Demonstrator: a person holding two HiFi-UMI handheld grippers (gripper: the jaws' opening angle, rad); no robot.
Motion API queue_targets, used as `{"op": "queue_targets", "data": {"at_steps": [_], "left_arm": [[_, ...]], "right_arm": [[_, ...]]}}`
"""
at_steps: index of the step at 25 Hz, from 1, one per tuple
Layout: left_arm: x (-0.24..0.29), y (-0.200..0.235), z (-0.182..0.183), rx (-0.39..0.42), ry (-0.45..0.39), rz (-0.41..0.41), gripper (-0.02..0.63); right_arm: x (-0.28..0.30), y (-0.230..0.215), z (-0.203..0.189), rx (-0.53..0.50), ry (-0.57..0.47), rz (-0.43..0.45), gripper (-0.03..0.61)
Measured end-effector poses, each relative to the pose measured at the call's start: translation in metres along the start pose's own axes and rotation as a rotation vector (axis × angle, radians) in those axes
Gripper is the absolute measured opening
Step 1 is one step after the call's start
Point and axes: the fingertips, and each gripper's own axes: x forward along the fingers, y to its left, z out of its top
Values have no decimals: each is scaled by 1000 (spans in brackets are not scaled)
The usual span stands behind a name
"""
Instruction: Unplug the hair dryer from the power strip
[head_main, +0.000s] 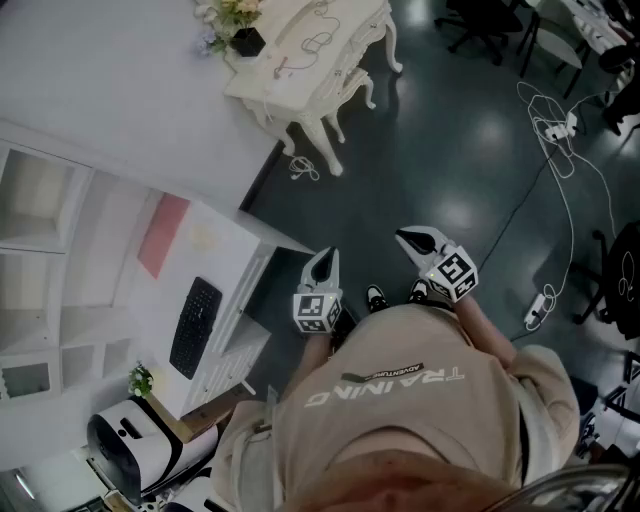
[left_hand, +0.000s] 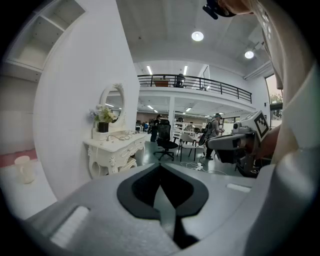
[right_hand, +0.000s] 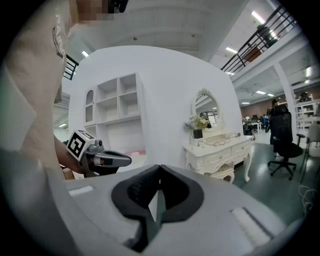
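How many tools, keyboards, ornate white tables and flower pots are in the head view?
tools: 2 (left tool, right tool)
keyboard: 1
ornate white table: 1
flower pot: 1
Total: 5

Looped cord (head_main: 312, 42) on white dressing table (head_main: 352, 22)
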Motion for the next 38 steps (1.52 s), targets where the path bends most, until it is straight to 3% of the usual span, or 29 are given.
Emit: {"op": "queue_targets", "data": {"at_steps": [13,19,26,31,38], "left_arm": [[1,23,13,6,-16,15,6],[7,43,12,8,-17,-19,6],[25,84,-16,-30,26,-88,6],[64,87,3,-38,-15,-130,6],[116,99,10,-36,15,-118,6]], "right_arm": [[24,5,11,-9,-10,45,5],[52,6,5,0,13,42,5],[79,21,8,-16,45,0,5],[63,2,-15,37,140,-50,5],[109,-49,8,40,80,-9,5]]}}
